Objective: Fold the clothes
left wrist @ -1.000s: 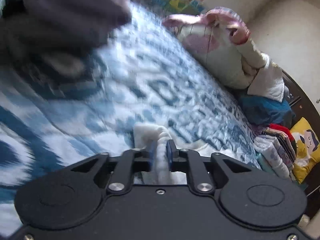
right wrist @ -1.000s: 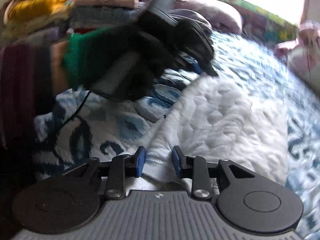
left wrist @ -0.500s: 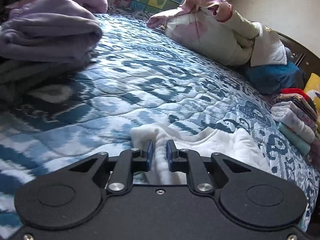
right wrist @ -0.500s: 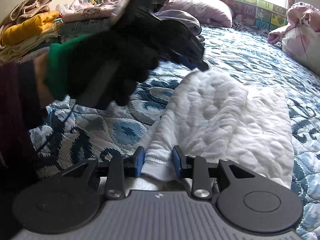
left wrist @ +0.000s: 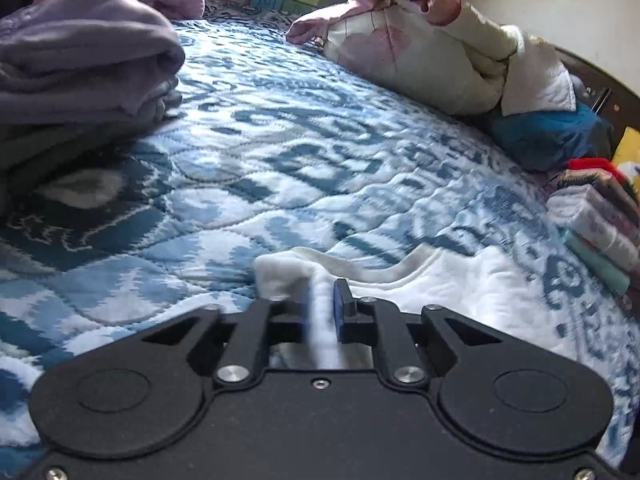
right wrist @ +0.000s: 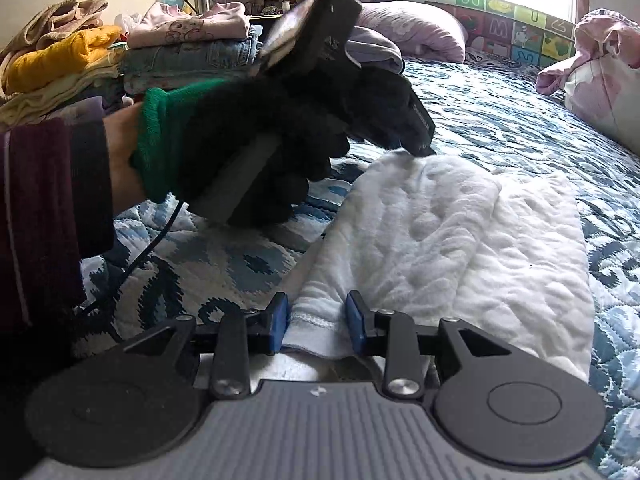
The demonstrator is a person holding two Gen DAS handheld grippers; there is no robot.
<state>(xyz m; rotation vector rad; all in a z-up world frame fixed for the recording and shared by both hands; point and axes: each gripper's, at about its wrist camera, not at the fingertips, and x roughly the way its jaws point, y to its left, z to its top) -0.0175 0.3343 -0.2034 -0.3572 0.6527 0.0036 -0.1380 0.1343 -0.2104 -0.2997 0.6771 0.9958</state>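
White garment (right wrist: 460,240): lies flat on the bed (left wrist: 280,160), part folded, 1 layer lapped over the left half.
Left gripper (left wrist: 322,304): blue fingers closed tight on a raised ridge of the white garment at its far corner; in the right wrist view its tip meets the cloth there.
Left hand (right wrist: 280,132): in a black glove with a green cuff, wrapped round the gripper handle.
Right gripper (right wrist: 316,320): fingers partly open, straddling the near hem; the hem sits between the pads, and contact looks absent, though I cannot be sure.
Containers: none in view; clothes sit in open piles.
Left edge: purple folded clothes (left wrist: 80,56), touching the bed.
Far edge: pink and cream bedding bundle (left wrist: 420,48).
Right edge: folded stack (left wrist: 596,220) just beside the garment's side.
Open room: bare blue quilt between the garment and the far bundle.
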